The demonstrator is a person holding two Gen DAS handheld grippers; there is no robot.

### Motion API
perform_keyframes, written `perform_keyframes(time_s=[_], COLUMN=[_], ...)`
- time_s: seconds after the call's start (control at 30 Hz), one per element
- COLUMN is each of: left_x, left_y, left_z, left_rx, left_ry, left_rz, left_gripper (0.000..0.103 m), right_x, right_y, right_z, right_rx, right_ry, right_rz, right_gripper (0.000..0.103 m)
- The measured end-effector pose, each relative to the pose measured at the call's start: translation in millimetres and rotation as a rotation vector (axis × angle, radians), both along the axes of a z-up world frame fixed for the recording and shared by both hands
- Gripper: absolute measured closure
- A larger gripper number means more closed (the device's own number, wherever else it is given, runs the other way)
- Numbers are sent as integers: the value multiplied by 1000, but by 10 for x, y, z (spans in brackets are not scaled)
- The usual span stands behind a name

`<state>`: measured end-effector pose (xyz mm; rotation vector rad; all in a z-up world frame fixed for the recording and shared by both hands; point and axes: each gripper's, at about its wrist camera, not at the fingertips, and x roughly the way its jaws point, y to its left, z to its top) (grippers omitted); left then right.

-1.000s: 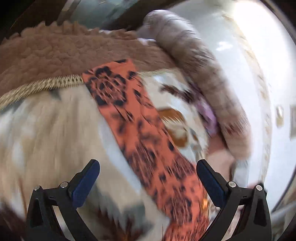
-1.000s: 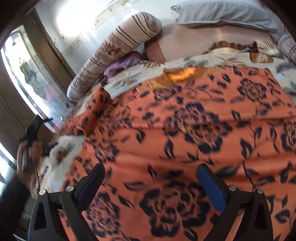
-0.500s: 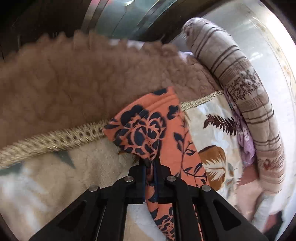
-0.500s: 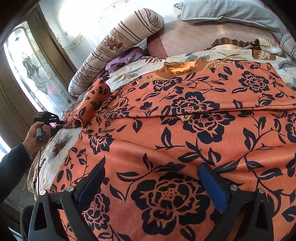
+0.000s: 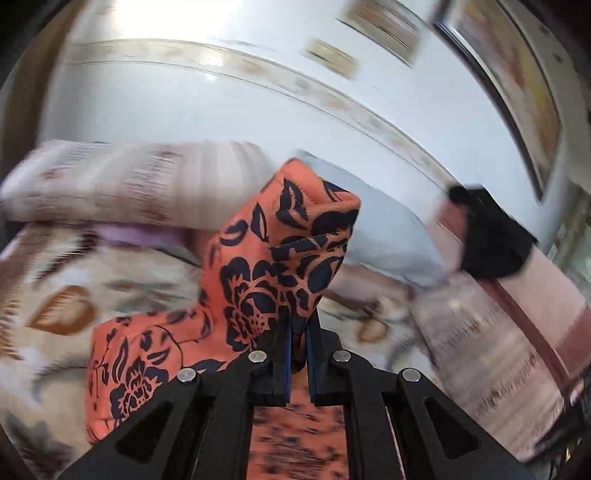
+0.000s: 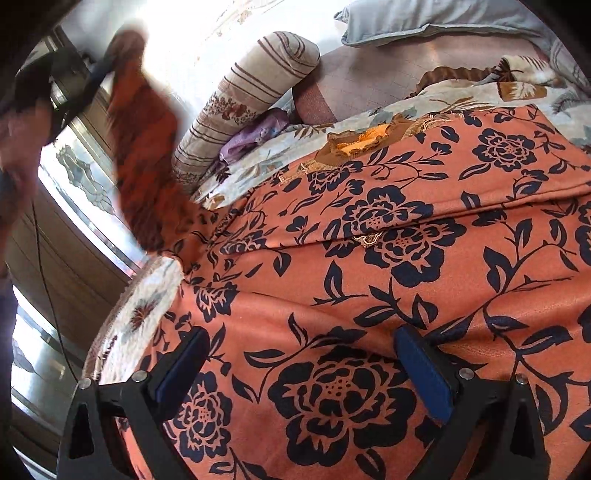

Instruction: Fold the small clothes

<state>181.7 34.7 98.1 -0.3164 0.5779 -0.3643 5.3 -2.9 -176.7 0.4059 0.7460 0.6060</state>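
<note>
An orange garment with dark blue flowers [image 6: 388,280] lies spread over the bed. My left gripper [image 5: 298,332] is shut on one corner of it [image 5: 284,251] and holds that corner up in the air. In the right wrist view the lifted part [image 6: 147,155] hangs blurred at the upper left, with the left gripper [image 6: 92,74] and a person's hand [image 6: 18,136] above it. My right gripper [image 6: 299,369] hovers open just over the flat cloth, nothing between its blue pads [image 6: 424,376].
A striped bolster [image 6: 243,96] lies at the back beside a purple cloth [image 6: 255,136]. A grey pillow [image 6: 424,18] sits at the head of the bed. A floral blanket [image 6: 258,162] covers the bed under the garment. A glass-panelled door [image 6: 77,177] stands at the left.
My left gripper closed on the garment's corner at the bed's edge, then swung it up and across. The right gripper stayed over the cloth, open.
</note>
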Motion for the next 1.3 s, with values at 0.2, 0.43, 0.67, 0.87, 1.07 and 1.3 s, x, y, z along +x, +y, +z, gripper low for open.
perform_keyframes(time_s=[0.2, 0.43, 0.67, 0.87, 1.07, 1.3], left_x=[293, 305, 107, -125, -256, -286], left_y=[-1283, -293, 819, 1175, 1137, 1031], left_z=[-980, -1241, -1730, -2128, -2270, -2345], left_rx=[124, 159, 236, 178, 192, 250], left_ry=[298, 385, 400, 443, 409, 358], left_rz=[-224, 17, 245, 226, 177, 148], left_gripper=[40, 40, 29, 29, 29, 29], right_x=[0, -20, 201, 1216, 1905, 1831], right_y=[-98, -307, -1005, -1445, -1389, -1264], right_z=[0, 44, 560, 609, 340, 512], right_rx=[81, 222, 389, 7, -270, -476], right_ry=[-1, 44, 44, 104, 228, 146], right_rz=[9, 8, -132, -267, -248, -244], right_gripper=[2, 3, 1, 2, 36, 92])
